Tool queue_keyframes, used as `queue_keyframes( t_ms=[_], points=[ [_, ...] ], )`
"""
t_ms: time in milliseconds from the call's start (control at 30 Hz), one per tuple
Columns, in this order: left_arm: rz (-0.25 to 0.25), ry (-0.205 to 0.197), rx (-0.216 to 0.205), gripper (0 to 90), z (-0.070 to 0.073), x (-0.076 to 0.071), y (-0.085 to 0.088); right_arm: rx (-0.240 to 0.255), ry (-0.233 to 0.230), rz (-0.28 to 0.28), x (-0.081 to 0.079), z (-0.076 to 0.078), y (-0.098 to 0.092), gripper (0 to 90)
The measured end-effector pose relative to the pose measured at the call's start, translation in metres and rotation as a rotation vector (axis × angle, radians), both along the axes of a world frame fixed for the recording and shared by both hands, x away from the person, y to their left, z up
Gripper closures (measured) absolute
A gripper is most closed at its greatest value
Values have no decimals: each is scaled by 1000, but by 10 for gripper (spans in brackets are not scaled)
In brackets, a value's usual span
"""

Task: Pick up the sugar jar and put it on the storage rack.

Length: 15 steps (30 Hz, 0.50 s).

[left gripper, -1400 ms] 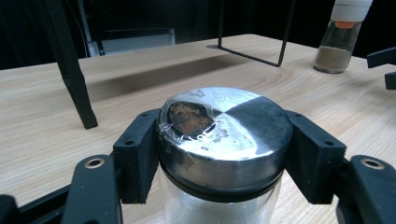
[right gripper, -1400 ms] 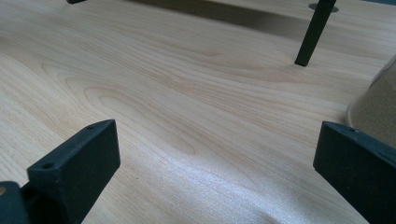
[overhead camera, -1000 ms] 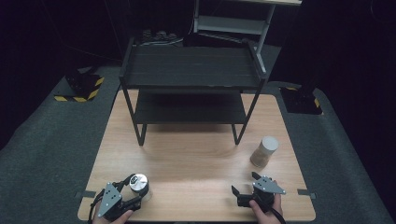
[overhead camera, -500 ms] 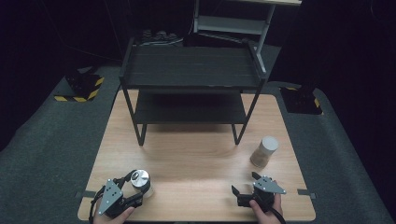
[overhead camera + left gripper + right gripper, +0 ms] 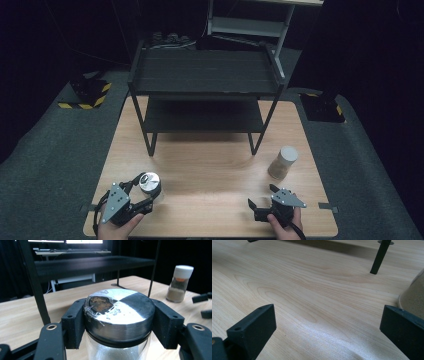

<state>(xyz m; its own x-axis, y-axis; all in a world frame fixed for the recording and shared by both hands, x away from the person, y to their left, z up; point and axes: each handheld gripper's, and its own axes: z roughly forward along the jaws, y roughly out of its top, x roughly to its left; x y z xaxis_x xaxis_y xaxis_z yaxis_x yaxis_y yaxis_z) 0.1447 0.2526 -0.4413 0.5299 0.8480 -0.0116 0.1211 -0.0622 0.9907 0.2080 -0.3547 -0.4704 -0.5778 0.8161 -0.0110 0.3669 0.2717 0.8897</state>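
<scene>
Jar [image 5: 117, 315] lifting at the near left of the table [image 5: 210, 165].
My left gripper [image 5: 142, 187] clamps it below the steel lid and it has just risen slightly, so the carry toward the black shelf [image 5: 205, 75] seems begun; my right gripper [image 5: 262, 197] rests wide open and empty, with the white-capped bottle [image 5: 283, 162] just beyond.

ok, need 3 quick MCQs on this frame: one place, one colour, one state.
1. Where does the white-capped jar stand?
A. on the table, right of the rack
B. on the rack's top shelf
C. in the right gripper

2. What colour is the lid of the jar in the left gripper?
A. red
B. silver
C. white

3. How are the right gripper's fingers?
A. shut on a jar
B. shut, empty
C. open, empty

Key: A, it stands on the wood beside the rack's leg; B, the lid is shiny metal; C, bare table shows between the fingers.
</scene>
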Motion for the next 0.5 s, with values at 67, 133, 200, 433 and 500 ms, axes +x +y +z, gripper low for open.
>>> queue_keyframes(
  t_ms=[67,133,200,433,500],
  points=[
    [1,-8,-4,351,10,5,-3,1,0,2,0,0,-1,6],
    [0,-10,2,350,14,7,-3,2,0,3,0,0,-1,6],
    [-4,-18,4,351,21,11,-6,5,1,3,0,0,-1,5],
    [-24,-47,7,351,46,24,-13,12,4,7,1,0,-3,5],
    [-24,-52,6,351,52,27,-15,15,3,7,1,-1,-3,6]
  ],
)
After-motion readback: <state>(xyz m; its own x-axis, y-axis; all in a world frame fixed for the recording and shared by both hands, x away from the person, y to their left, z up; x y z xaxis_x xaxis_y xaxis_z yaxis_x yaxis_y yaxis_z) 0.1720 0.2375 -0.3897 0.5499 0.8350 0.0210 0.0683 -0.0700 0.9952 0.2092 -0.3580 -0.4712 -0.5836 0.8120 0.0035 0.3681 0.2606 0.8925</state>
